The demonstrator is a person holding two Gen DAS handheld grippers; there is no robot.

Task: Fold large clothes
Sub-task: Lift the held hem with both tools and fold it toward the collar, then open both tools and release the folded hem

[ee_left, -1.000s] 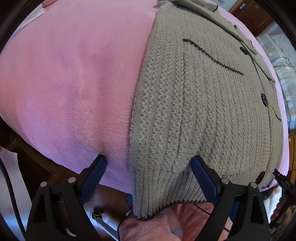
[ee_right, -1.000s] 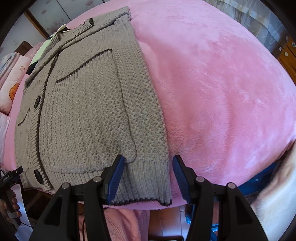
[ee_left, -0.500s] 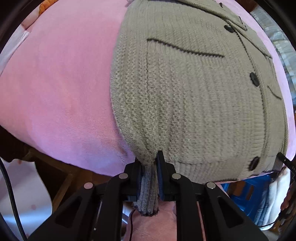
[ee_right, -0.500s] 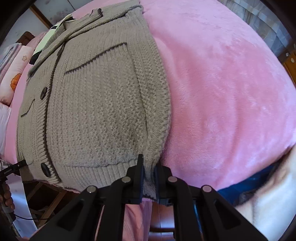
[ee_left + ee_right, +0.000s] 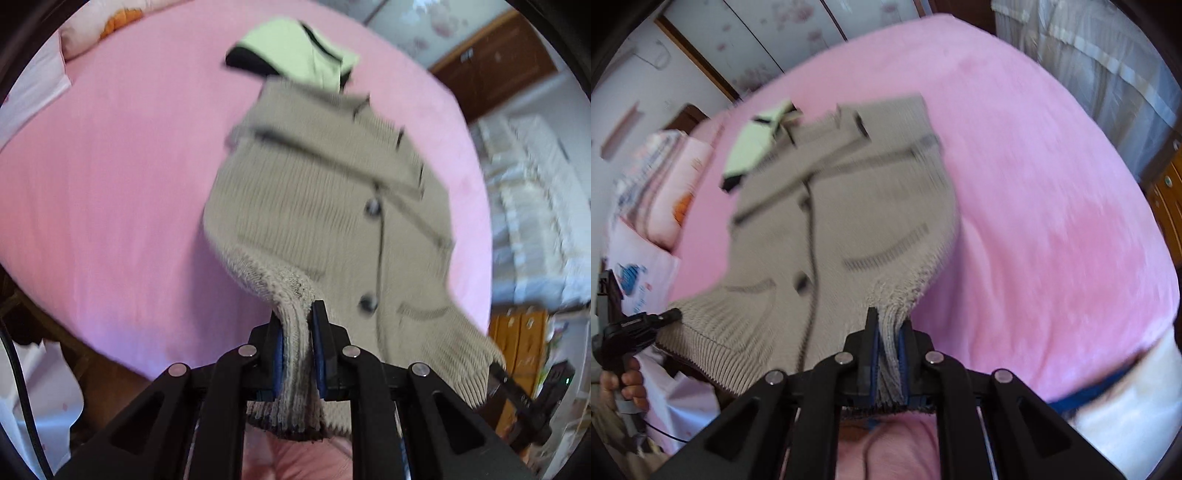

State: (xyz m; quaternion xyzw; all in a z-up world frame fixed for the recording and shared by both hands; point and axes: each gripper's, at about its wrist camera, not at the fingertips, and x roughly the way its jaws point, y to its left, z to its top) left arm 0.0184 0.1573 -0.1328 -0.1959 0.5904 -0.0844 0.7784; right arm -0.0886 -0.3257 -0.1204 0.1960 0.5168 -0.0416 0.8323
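A beige knit cardigan (image 5: 325, 206) with dark buttons and trim hangs lifted over a pink bed (image 5: 110, 166). My left gripper (image 5: 297, 325) is shut on the ribbed hem at one bottom corner. My right gripper (image 5: 888, 332) is shut on the ribbed hem at the other corner of the cardigan (image 5: 842, 221). The hem is raised off the bed while the collar end stays down at the far side. Each gripper shows at the edge of the other's view, holding its corner. The picture is blurred by motion.
A folded light green and black garment (image 5: 295, 51) lies on the bed beyond the collar; it also shows in the right wrist view (image 5: 753, 147). Pillows (image 5: 661, 192) lie at the far left. Wooden cabinets (image 5: 517, 343) and curtains (image 5: 1089, 74) border the bed (image 5: 1052, 184).
Both grippers closed on the cardigan's hem corners, then lifted and pulled back, raising the lower half off the bed. The green garment behind has come into view.
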